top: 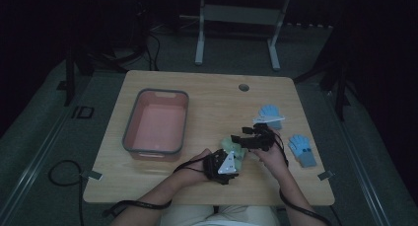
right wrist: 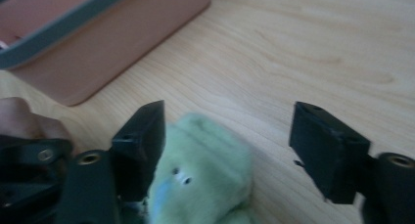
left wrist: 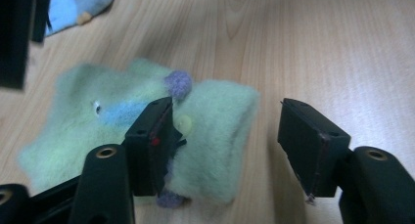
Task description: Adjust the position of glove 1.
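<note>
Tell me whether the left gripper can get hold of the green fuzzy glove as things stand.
Probably yes: the green fuzzy glove already lies between the left gripper's open jaws, one jaw against it, with nothing in the way.

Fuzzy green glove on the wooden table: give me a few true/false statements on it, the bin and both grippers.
1. The fuzzy pale-green glove lies on the light wooden table. True.
2. The pink plastic bin with a grey rim holds the green glove. False: the glove lies outside it, in front of the person, and the bin looks empty.
3. The left gripper has both fingers pressed on the glove. False: the jaws stand apart and one finger is clear of the fabric.
4. Two blue gloves lie right of the grippers in the high view. True.
5. The right gripper is shut. False: its jaws stand wide, the glove between them.
</note>
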`<state>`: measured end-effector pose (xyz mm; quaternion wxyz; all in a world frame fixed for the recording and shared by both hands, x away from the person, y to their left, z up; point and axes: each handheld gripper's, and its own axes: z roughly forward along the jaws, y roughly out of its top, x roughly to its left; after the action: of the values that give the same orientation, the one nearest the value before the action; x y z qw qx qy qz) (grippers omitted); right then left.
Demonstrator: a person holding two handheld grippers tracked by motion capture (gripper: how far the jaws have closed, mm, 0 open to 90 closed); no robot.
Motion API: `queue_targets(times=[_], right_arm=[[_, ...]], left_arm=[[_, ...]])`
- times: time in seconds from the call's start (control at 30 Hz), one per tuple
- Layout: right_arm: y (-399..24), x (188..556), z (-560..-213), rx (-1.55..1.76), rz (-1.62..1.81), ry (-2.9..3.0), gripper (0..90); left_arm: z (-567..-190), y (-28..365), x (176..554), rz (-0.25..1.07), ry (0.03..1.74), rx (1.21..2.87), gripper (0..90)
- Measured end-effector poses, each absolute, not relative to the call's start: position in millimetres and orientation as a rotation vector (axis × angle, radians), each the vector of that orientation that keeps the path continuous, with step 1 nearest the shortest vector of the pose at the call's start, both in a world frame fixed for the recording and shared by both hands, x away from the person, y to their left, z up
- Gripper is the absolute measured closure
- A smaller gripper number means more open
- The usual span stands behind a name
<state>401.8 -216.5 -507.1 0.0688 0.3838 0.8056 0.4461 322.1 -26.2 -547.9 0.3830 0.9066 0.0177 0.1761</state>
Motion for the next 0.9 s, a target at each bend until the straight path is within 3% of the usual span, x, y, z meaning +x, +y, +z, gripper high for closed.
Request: queue_targets(times=[0.17,0.4,0.53,0.67,0.77,0.9], right_arm=[[-213.1,413.9,-525.5,1.184,1.281,2.513,32.6],[-214.1,419.1,-544.7,1.278,1.218,2.648,30.8],[-215.1,417.2,-550.5,1.271,1.321,2.696,51.6],[-213.5,412.5,-548.4,1.228,1.333,2.677,65.1],[-211.5,409.3,-542.6,1.192,1.310,2.663,70.1],[-211.7,408.4,-534.6,1.188,1.327,2.641,72.3]], left_arm=[[-548.4,-27.0,329.3,0.444,0.038,2.327,48.5],[-549.4,-26.4,332.5,0.430,0.037,2.346,52.9],[-553.3,-28.0,329.0,0.488,0.030,2.345,54.8],[-552.2,-26.1,331.5,0.483,0.043,2.336,61.4],[-545.3,-28.1,332.9,0.475,0.052,2.363,70.2],[-533.0,-27.1,335.7,0.475,0.059,2.372,73.5]])
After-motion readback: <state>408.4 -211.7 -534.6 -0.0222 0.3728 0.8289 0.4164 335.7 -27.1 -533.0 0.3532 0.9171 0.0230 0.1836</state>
